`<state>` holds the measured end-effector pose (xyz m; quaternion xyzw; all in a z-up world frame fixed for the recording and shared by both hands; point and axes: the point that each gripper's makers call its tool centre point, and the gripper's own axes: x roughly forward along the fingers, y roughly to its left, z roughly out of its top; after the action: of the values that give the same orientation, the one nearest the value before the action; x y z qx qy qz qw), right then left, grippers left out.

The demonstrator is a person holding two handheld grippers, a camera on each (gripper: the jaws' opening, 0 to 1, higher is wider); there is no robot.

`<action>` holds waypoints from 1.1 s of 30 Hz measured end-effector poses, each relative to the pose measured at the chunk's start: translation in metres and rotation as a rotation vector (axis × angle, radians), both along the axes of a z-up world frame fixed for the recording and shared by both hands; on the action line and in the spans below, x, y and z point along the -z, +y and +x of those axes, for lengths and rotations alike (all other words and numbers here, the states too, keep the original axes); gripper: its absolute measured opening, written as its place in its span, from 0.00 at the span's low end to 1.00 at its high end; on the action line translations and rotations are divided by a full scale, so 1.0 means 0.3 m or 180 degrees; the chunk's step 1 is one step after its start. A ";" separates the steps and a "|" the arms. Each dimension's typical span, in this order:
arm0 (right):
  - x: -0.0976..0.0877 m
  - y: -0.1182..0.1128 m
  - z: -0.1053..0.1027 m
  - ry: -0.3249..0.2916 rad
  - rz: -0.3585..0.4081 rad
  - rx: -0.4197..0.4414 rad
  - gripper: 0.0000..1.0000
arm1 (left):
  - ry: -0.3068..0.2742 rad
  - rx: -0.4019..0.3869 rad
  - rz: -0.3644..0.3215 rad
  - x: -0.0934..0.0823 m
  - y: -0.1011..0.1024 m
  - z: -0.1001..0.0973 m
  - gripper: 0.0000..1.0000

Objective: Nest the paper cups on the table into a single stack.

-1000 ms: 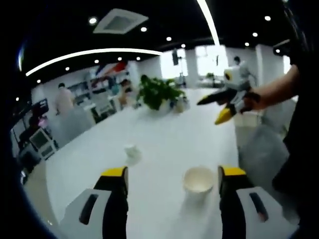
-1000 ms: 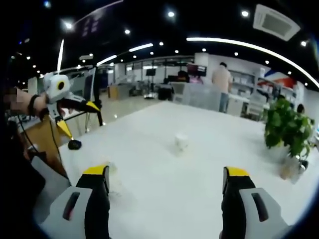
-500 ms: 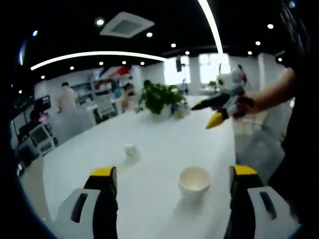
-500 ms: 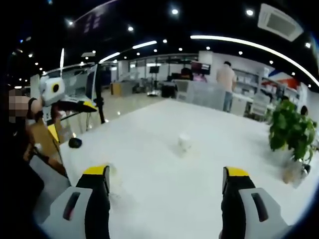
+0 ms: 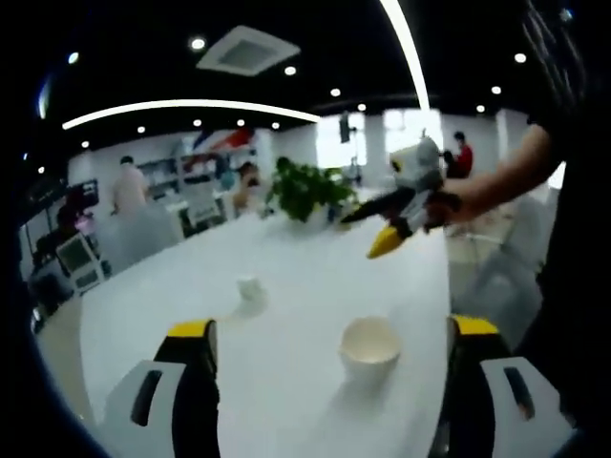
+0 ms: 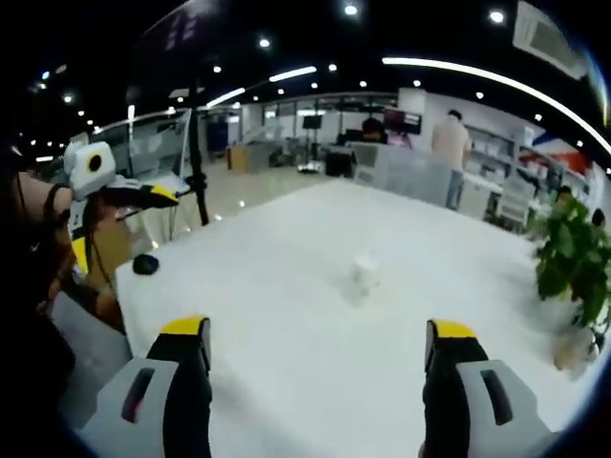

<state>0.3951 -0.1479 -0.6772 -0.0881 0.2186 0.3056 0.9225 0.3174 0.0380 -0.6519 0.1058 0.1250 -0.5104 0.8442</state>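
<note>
the left tool (image 5: 329, 382) hangs over the white bench (image 5: 286, 277) with its jaws spread wide and nothing between them. an upright paper cup (image 5: 370, 345), mouth up, stands on the bench straight ahead of it, between the lines of the two jaws and a little toward the right one. a second, smaller-looking cup (image 5: 249, 289) sits farther out and to the left, well apart from the first; it is blurred, so whether it stands upright or upside down is hard to say.

the right tool (image 6: 315, 382) is also released and empty, its jaws wide. from its view the far cup (image 6: 364, 271) lies ahead, roughly centred between the jaws but a good way off. in the left gripper view the right tool (image 5: 396, 218) is held high above the bench, beyond the near cup.

the left tool is plainly nearer to the open cup, whose axis runs vertical, so a straight advance and a close round its wall looks like the natural next move. a potted plant (image 5: 304, 186) stands at the bench's far end.
</note>
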 end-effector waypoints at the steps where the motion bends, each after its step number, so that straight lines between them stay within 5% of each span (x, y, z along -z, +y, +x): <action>1: 0.004 0.005 0.024 0.0012 -0.0005 -0.0032 0.90 | 0.0002 -0.0001 -0.0005 0.000 -0.001 0.001 1.00; 8: 0.026 0.025 0.185 0.0027 -0.0032 -0.0164 0.89 | -0.0031 -0.0040 -0.0076 -0.014 0.001 0.009 1.00; 23: 0.120 0.070 0.559 0.0106 -0.0105 -0.0242 0.81 | 0.0155 -0.0497 0.0014 0.060 0.091 0.019 1.00; 33: 0.230 0.124 0.678 0.0253 -0.0151 -0.0278 0.71 | 0.0227 -0.0714 0.0021 0.083 0.152 0.021 1.00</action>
<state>0.5985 -0.1107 -0.7463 -0.1071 0.2583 0.3435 0.8965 0.3238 0.0836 -0.6769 0.0756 0.1678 -0.4157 0.8907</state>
